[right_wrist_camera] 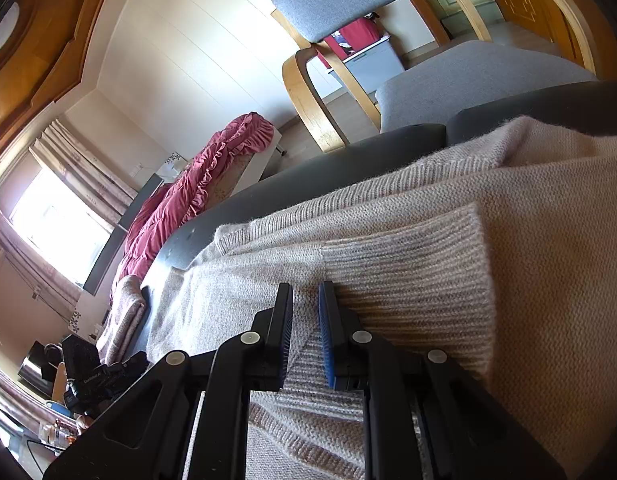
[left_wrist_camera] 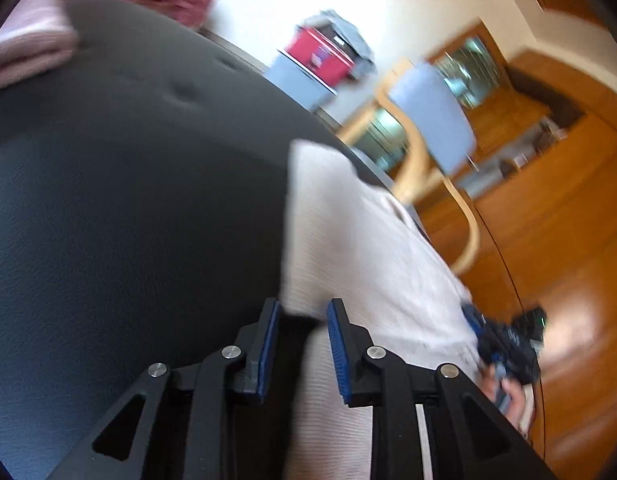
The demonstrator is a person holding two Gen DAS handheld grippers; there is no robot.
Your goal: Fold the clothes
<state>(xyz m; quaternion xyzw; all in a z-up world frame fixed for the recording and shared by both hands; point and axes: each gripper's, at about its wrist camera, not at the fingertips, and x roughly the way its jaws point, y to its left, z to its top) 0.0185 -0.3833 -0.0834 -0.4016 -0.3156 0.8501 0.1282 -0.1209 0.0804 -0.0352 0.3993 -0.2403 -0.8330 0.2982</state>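
Window [right_wrist_camera: 56,216] only beyond right gripper [right_wrist_camera: 304,336], over sweater [right_wrist_camera: 428,240].

A sweater [right_wrist_camera: 408,240] lies spread on a table [left_wrist_camera: 128,200], part of it hanging over the table's edge. The left gripper [left_wrist_camera: 300,344] sits at one end of it, the right gripper [right_wrist_camera: 306,332] over a ribbed cuff [right_wrist_camera: 408,280]. Folded garments [left_wrist_camera: 28,52] rest at the table's far end. A chair [right_wrist_camera: 388,32] stands beyond the table, stacked boxes [left_wrist_camera: 308,64] behind against the wall.
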